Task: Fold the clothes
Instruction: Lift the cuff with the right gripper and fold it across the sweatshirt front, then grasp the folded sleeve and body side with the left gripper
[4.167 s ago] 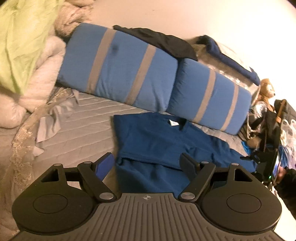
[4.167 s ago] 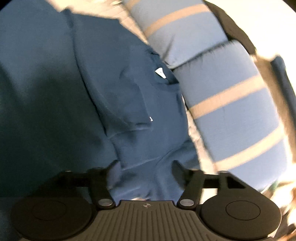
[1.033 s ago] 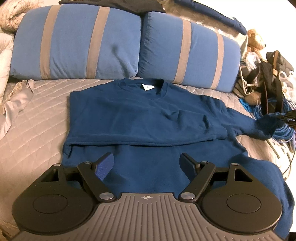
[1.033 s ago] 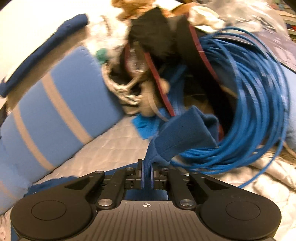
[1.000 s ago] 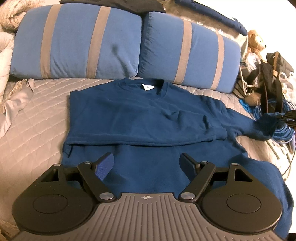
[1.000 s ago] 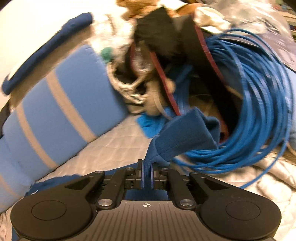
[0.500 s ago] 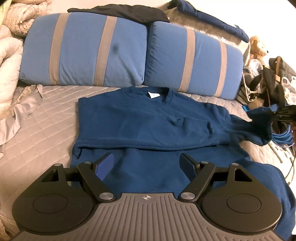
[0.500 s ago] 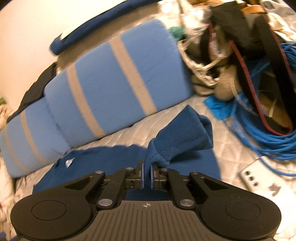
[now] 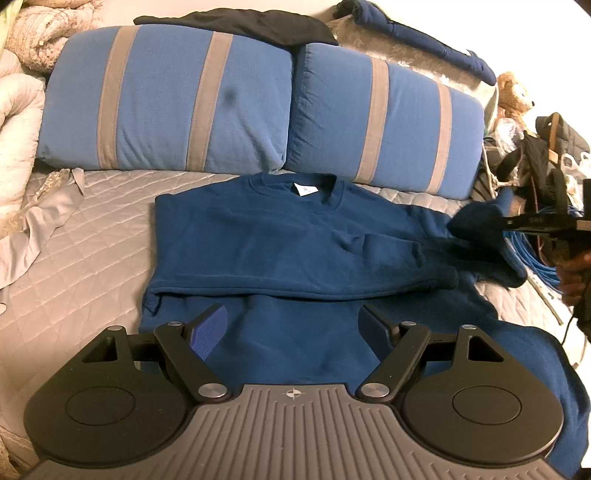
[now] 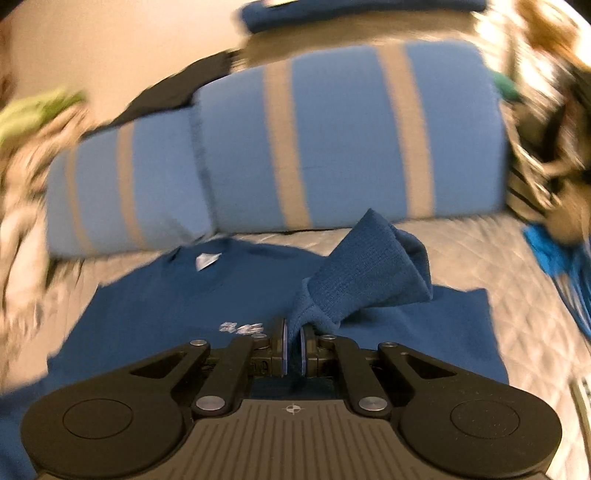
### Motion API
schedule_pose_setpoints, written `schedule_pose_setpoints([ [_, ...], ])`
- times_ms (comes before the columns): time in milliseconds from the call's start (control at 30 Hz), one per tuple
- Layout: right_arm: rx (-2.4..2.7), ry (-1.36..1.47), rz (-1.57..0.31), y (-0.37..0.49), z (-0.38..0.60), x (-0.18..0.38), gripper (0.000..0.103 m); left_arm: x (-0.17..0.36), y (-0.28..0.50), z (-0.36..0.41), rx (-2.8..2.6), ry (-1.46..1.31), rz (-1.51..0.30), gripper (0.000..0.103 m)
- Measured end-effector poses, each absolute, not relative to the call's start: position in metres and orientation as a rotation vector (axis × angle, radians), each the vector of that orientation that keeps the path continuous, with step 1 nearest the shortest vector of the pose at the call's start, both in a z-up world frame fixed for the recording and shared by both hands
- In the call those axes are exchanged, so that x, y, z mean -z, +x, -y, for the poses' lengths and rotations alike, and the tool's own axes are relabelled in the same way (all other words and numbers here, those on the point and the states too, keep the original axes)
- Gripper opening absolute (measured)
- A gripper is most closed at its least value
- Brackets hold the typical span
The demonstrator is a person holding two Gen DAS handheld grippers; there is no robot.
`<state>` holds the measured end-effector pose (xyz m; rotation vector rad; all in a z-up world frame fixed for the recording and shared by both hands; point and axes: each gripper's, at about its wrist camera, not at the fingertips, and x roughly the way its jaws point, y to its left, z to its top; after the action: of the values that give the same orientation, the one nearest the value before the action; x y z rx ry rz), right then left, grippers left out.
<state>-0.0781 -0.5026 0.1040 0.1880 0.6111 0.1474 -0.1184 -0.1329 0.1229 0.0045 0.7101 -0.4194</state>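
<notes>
1. I see a grey quilted bedspread (image 9: 92,266) with a diamond stitch pattern.
2. Two blue cushions with tan stripes (image 9: 258,110) lean side by side along the far edge.
3. A plain cream wall (image 10: 110,44) rises behind them.
4. White and beige rumpled bedding (image 9: 18,110) is piled at my left.
5. A brown teddy bear (image 9: 513,92) and coiled blue cable (image 9: 532,254) sit at the right.

2 blue striped pillows (image 9: 166,99) along bed's (image 9: 85,258) far edge, black cloth (image 9: 236,22) on top; teddy (image 9: 511,92) + blue cable coil (image 9: 532,251) (tangled) at right edge.
</notes>
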Motion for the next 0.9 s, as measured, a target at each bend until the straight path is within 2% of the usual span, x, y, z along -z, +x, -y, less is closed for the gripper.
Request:
schedule_pose_setpoints([
  [267,-0.352,-0.109,-0.737,-0.071,0.417,-0.081,0.01,-0.124,-0.119,0.133,0.422,0.006,-0.715,0.078],
  [333,-0.373,-0.15,-0.783,-0.071,0.407,-0.074,0.015,-0.124,-0.119,0.133,0.421,0.006,-0.715,0.078],
  [433,-0.399,-0.167,-0.822,-0.075,0.401,-0.071,0.028,-0.123,-0.118,0.134,0.422,0.006,-0.717,0.078],
  [467,-0.408,-0.168,-0.831,-0.076,0.4,-0.071,0.042,-0.123,-0.118,0.133,0.424,0.006,-0.719,0.078],
  [500,-0.416,-0.169,-0.838,-0.078,0.399,-0.071,0.061,-0.123,-0.118,0.133,0.425,0.004,-0.722,0.078],
  [600,-0.386,-0.179,-0.805,-0.093,0.398,-0.076,0.084,-0.123,-0.117,0.133,0.425,0.0,-0.734,0.078],
  [733,-0.32,-0.12,-0.764,-0.11,0.409,-0.081,0.101,-0.123,-0.115,0.133,0.429,0.003,-0.747,0.078],
  [900,-0.299,0.008,-0.717,-0.134,0.422,-0.08,0.103,-0.147,-0.119,0.133,0.412,-0.044,-0.651,0.078],
])
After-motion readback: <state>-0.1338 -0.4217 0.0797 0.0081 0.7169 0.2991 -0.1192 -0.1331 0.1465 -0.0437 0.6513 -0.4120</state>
